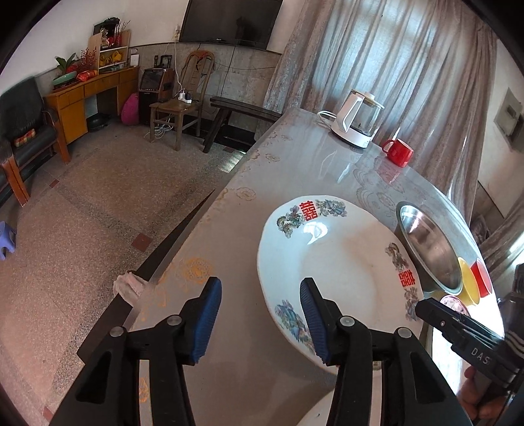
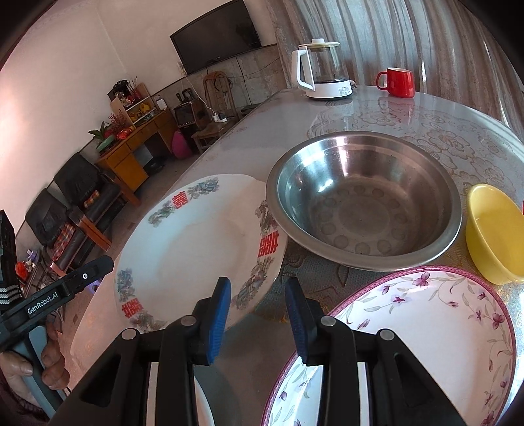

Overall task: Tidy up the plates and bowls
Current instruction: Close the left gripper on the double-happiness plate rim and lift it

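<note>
Mostly white plate [image 2: 196, 249], red-lettered rim

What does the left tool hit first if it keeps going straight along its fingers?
Probably the near-left rim of the white plate with red characters: the open left tool has one finger over that rim, the other over bare table. Depth is unclear.

walls: white, dark TV [image 1: 229, 21] at 12 o'clock | floor: speckled terrazzo [image 1: 82, 222] | furniture: wooden desk [image 1: 88, 95] at 10 o'clock, wooden chair [image 1: 183, 98] | window: daylit curtain [image 1: 393, 65] at 1 o'clock
</note>
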